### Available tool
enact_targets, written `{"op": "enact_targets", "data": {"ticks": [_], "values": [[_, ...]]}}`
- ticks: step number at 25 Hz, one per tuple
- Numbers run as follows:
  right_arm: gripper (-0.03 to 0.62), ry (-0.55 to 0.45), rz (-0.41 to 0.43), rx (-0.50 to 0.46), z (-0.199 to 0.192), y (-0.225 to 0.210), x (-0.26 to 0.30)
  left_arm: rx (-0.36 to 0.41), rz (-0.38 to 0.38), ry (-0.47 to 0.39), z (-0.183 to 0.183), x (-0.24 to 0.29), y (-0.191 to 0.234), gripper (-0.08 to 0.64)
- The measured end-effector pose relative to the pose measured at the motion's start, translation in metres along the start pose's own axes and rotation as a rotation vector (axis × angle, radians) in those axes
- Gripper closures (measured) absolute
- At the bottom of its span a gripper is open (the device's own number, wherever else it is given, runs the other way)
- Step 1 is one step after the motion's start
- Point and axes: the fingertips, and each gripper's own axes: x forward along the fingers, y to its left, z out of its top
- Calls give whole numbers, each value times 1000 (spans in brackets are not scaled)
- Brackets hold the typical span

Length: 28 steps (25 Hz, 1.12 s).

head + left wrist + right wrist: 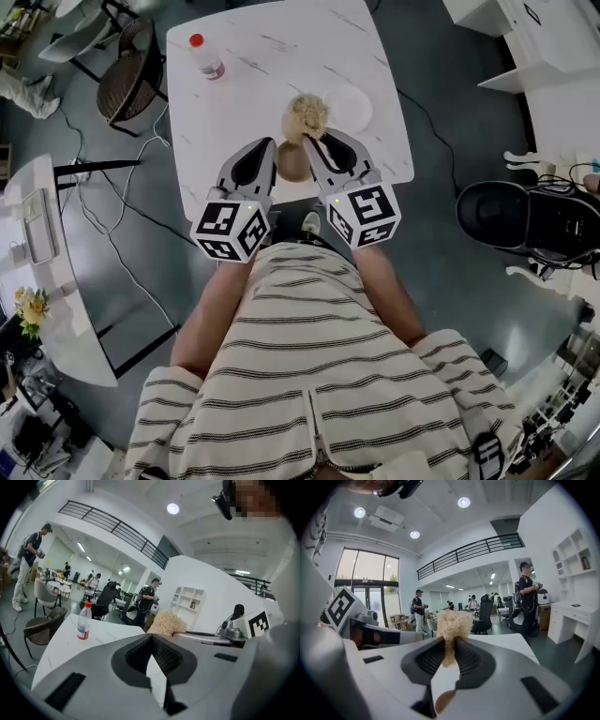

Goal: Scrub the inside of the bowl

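Note:
A white bowl (350,108) rests on the white marble table (234,103), just right of a tan fibrous scrubber (307,114). My right gripper (314,139) is shut on the scrubber, whose tuft sticks out past the jaw tips (452,623). A brown rounded part (293,161) shows beneath the scrubber, between the two grippers. The scrubber is beside the bowl, outside it. My left gripper (269,142) hangs close on the scrubber's left, shut with nothing between its jaws (151,637). From the left gripper view the scrubber (165,623) sits just beyond the jaws.
A plastic bottle (206,56) with a red cap stands at the table's far left corner. A woven chair (131,80) is off the left edge, a black chair (497,214) at the right. Cables cross the floor. People stand in the background.

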Motion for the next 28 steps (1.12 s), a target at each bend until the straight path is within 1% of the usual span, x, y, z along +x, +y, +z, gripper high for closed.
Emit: {"op": "enact_targets", "data": {"ticks": [3, 10, 17, 19, 22, 25, 28], "values": [[523, -38, -22, 14, 12, -1, -4, 52, 15, -34, 16, -3, -5, 555], [523, -111, -48, -28, 41, 1, -9, 167, 47, -106, 44, -12, -12, 555], [523, -143, -35, -75, 64, 3, -10, 239, 54, -179, 71, -17, -25, 555], [523, -149, -26, -88, 70, 2, -8, 249, 57, -193, 76, -14, -25, 555], [523, -156, -19, -93, 73, 1, -12, 268, 65, -207, 79, -14, -29, 555], [523, -167, -21, -97, 76, 9, -17, 314, 73, -221, 82, -24, -32, 555], [523, -176, -21, -100, 77, 12, -21, 323, 77, -238, 84, -29, -33, 555]]}}
